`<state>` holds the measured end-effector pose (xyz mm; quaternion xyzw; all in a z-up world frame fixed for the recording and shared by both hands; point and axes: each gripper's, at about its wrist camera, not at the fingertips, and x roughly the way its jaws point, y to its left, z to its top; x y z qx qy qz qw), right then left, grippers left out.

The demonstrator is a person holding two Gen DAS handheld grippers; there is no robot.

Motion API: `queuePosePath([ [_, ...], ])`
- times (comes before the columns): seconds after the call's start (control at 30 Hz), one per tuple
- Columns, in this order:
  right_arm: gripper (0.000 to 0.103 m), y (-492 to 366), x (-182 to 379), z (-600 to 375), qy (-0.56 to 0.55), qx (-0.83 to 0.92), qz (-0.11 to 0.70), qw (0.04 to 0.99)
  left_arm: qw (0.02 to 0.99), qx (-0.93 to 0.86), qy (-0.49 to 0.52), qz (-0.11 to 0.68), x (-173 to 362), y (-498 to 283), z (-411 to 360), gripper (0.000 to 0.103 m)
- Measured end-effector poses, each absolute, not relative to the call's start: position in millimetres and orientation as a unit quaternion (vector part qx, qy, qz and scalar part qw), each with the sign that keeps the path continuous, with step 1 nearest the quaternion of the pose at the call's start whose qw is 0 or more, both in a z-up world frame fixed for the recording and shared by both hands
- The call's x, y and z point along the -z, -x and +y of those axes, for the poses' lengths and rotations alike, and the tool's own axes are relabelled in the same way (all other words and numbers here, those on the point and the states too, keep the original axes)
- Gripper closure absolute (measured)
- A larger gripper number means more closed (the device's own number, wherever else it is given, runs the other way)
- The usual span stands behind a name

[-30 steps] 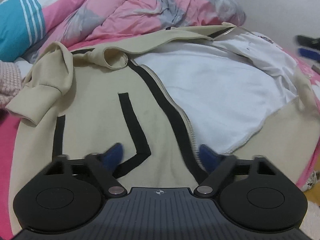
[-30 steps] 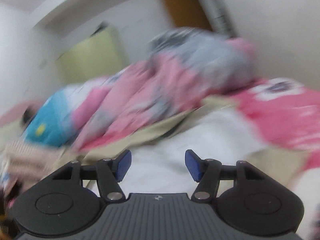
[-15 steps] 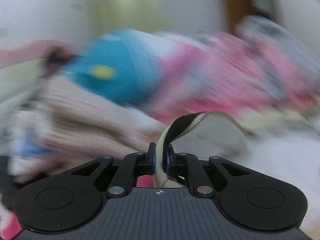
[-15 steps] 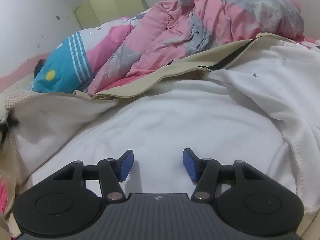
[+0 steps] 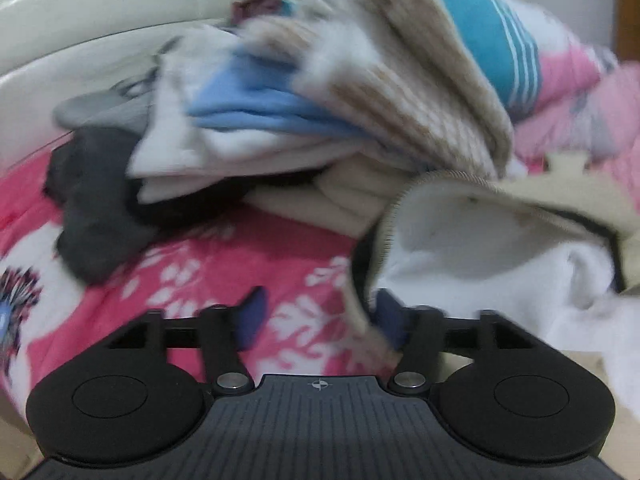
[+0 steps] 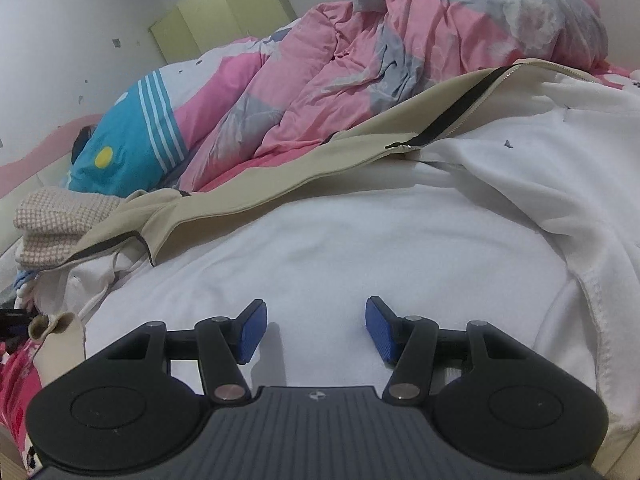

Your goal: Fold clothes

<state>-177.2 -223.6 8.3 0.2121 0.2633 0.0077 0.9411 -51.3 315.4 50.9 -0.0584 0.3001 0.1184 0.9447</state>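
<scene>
While your left gripper (image 5: 320,320) hangs over the pink floral bedsheet (image 5: 224,264), its blue-padded fingers (image 5: 252,318) stand spread apart with nothing pinched between them. The beige zip-up jacket with black trim and white fleece lining (image 5: 480,248) lies just to the right, its ribbed hem edge draped against your right-hand blue pad; the left wrist view is blurred, so finer detail there is unclear. Beyond the sheet sits a heap of folded clothes (image 5: 304,120) in white, light blue, knitted beige and dark grey.

Your right gripper (image 6: 316,328) is released too, fingers wide, hovering just above the jacket's white lining (image 6: 340,248), which is spread open on the bed. The beige outer panel with its black zipper strip (image 6: 452,116) runs across behind the lining. Further back lie a rumpled pink-and-grey quilt (image 6: 380,60) and a blue striped pillow (image 6: 132,136), with a knitted beige garment (image 6: 56,220) at the far left.
</scene>
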Motion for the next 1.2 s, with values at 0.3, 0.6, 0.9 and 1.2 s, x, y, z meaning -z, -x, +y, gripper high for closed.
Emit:
queuePosePath([
  [0.3, 0.041, 174.6, -19.8, -215.4, -0.185, -0.014, 0.285, 0.940, 0.971, 0.077, -0.023, 0.225, -103.2, 85.2, 246.8, 0.019],
  [0.6, 0.041, 159.4, -39.7, -163.0, -0.241, -0.201, 0.321, 0.893, 0.930, 0.186, -0.073, 0.307, -42.6, 45.7, 173.7, 0.007],
  [0.9, 0.042, 153.3, -27.2, -105.2, -0.213, -0.359, 0.425, 0.803, 0.900, 0.220, -0.042, 0.374, -35.1, 80.0, 219.9, 0.036],
  [1.2, 0.041, 206.0, -61.1, -90.6, -0.088, -0.513, 0.453, 0.724, 0.923, 0.206, 0.056, 0.320, -82.0, 111.6, 281.8, 0.041],
])
